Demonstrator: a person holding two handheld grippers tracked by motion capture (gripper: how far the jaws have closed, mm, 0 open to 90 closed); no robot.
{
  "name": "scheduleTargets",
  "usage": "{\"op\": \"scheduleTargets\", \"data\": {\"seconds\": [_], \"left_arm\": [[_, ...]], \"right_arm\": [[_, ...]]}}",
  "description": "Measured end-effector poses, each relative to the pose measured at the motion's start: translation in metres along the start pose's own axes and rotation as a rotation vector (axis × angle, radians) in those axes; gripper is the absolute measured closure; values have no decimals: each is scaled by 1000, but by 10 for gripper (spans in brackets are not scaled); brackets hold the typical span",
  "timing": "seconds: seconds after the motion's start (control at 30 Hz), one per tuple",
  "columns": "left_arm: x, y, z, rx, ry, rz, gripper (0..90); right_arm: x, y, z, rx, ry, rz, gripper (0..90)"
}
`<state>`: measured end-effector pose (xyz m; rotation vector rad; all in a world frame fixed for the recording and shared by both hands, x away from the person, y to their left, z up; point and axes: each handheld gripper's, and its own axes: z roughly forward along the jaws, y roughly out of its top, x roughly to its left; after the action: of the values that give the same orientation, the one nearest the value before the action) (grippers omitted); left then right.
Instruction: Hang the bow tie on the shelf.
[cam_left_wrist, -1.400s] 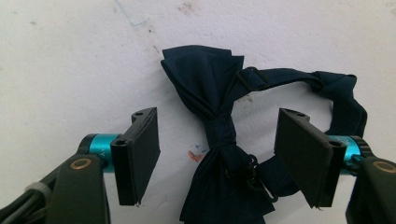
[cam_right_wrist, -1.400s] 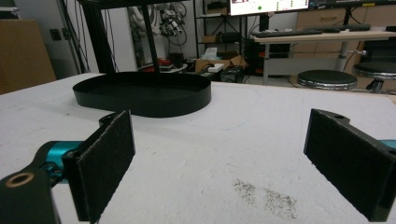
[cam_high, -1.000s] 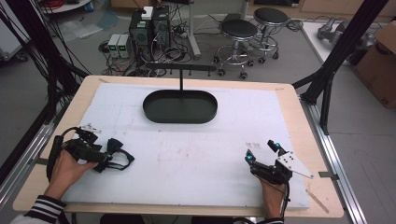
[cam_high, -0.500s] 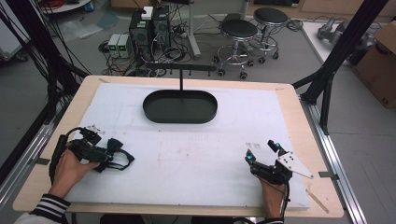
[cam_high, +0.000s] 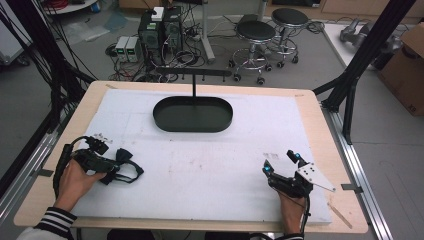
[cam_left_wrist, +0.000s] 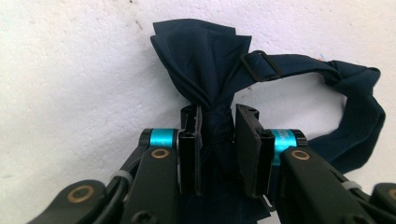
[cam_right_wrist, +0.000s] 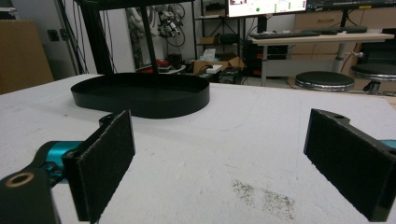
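Presently, item one: a navy bow tie (cam_left_wrist: 205, 65), lying on the white desk (cam_high: 210, 165) at its left front, near the person's left hand (cam_high: 75, 177). Its knot sits between the jaws of the left tongs (cam_left_wrist: 218, 140), which are clamped on it; one fan of cloth spreads above the jaws, and the strap (cam_left_wrist: 355, 107), with a dark slider buckle (cam_left_wrist: 259, 65), loops away to one side. In the high view the tie (cam_high: 122, 155) shows as a small dark shape just ahead of the tongs (cam_high: 107, 167), the strap curling toward the desk's middle.

Change noted: against the pictures from a second ago, the left hand and its tongs sit slightly nearer the desk's front edge and have turned a little, and the tie has come along with them. Judgement: the grip has taken, so the tie is ready to be lifted and carried.

Item two: a black oval tray (cam_high: 192, 115) with an upright post and crossbar (cam_high: 192, 72), standing at the far middle of the desk, well apart from the tie. It is the likely destination, though that is a guess.

Item three: right tongs (cam_high: 281, 162), resting at the right front of the desk, jaws wide apart and holding nothing; unchanged from the earlier pictures. Their own view looks across bare desk toward the tray (cam_right_wrist: 140, 95).
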<state>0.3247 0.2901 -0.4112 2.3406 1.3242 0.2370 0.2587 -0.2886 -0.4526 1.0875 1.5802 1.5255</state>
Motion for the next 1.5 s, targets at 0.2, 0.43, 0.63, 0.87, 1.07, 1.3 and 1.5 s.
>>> {"op": "scheduleTargets", "data": {"seconds": [0.2, 0.43, 0.63, 0.87, 1.07, 1.3, 1.5], "left_arm": [[-1, 0, 0, 0, 10, -8, 745], [-3, 0, 0, -6, 16, -4, 752], [-4, -1, -4, -40, 16, 4, 754], [-4, -4, -14, -147, 23, 6, 754], [-3, -7, -23, -262, 23, 3, 755], [-4, -8, -29, -377, 36, -13, 755], [-5, -9, -36, -544, 24, -15, 756]], "right_arm": [[0, 0, 0, 1, 0, 2, 78], [-1, 0, 0, -2, -3, -4, 78], [0, 0, 0, -1, -2, -2, 78], [0, 0, 0, 1, -2, 2, 78], [0, 0, 0, -3, -5, -7, 77], [0, 0, 0, -4, -5, -7, 78], [-1, 0, 0, -4, -5, -3, 78]]}}
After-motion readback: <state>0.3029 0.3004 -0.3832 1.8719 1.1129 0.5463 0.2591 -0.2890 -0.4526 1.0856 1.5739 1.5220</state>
